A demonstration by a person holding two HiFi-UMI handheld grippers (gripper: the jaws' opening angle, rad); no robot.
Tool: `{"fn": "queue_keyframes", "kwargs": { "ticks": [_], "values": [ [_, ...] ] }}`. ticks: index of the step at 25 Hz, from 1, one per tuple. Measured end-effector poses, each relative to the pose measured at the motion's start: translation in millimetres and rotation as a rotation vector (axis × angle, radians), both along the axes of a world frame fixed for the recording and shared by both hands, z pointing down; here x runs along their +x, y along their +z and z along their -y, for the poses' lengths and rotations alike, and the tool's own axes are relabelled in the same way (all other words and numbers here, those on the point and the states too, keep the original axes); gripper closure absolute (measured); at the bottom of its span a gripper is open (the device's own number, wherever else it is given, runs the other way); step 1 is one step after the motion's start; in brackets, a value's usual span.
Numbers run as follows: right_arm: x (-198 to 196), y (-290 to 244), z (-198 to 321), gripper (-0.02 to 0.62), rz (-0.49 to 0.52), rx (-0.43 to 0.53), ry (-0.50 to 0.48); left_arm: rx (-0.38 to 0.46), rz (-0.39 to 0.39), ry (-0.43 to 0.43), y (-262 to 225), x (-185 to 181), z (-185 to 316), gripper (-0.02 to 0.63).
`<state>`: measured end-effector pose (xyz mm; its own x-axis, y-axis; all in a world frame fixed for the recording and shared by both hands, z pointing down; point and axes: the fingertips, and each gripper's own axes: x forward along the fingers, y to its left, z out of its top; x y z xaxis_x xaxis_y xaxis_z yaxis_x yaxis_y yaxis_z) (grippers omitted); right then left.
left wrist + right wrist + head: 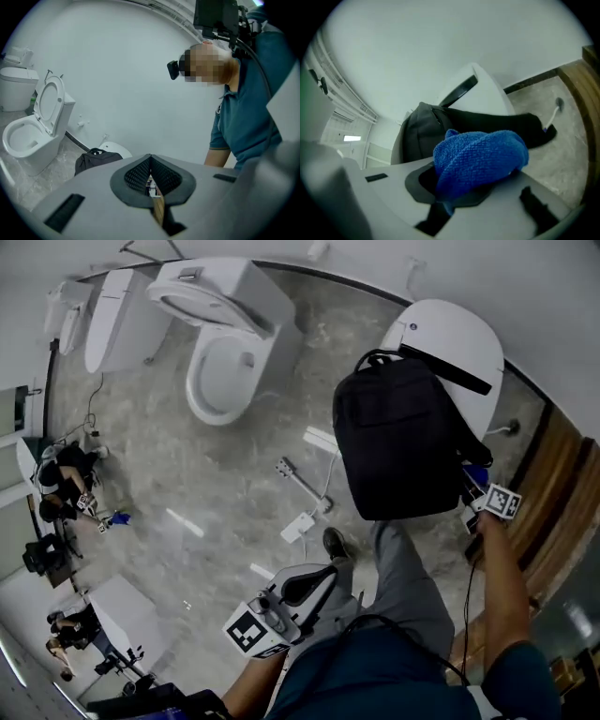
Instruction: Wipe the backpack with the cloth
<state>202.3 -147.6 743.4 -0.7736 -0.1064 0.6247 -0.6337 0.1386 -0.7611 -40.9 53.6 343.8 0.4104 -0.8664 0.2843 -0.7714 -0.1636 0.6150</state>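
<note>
Fingers of the right gripper (pixel 461 187) clench the blue cloth (pixel 480 154) near the black backpack (pixel 398 442), which lies on what is probably a closed toilet (pixel 450 334). Wiping seems hardly begun. The left gripper (pixel 151 180) is pressed together, empty.

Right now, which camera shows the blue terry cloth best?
Right gripper view: the blue terry cloth fills its centre, between the jaws. The head view shows only a sliver; the left gripper view, none.

The backpack (pixel 403 446) lies on a rounded fixture (pixel 455 329), right of the toilet (pixel 225 362).
</note>
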Motion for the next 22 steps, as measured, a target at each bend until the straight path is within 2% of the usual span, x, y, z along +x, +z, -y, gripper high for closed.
{"fn": "queue_keyframes", "kwargs": {
  "ticks": [2,4,9,11,14,17,19,22],
  "values": [
    [-53,-9,61,0.569,0.079,0.055,-0.014,-0.009,0.001,-0.017,0,-1,-3,0.600],
    [-102,-21,121,0.568,0.118,0.109,-0.047,-0.009,0.002,-0.035,0,-4,-6,0.600],
    [-200,-41,201,0.569,0.026,0.194,-0.182,-0.004,0.002,-0.100,-3,-8,-25,0.600],
    [-236,-47,208,0.568,-0.064,0.283,-0.341,-0.004,0.000,-0.140,-1,-14,-37,0.600],
    [-268,-42,200,0.568,-0.331,0.477,-0.651,-0.006,0.009,-0.196,13,-25,-57,0.600],
    [-277,-35,186,0.568,-0.560,0.661,-0.852,-0.004,0.095,-0.231,44,-45,-71,0.600],
    [-285,-34,176,0.568,-0.633,0.754,-0.967,0.000,0.159,-0.241,74,-65,-71,0.600],
    [-308,-31,168,0.568,-0.664,0.847,-1.161,0.020,0.229,-0.238,125,-91,-45,0.600]
  ]
}}
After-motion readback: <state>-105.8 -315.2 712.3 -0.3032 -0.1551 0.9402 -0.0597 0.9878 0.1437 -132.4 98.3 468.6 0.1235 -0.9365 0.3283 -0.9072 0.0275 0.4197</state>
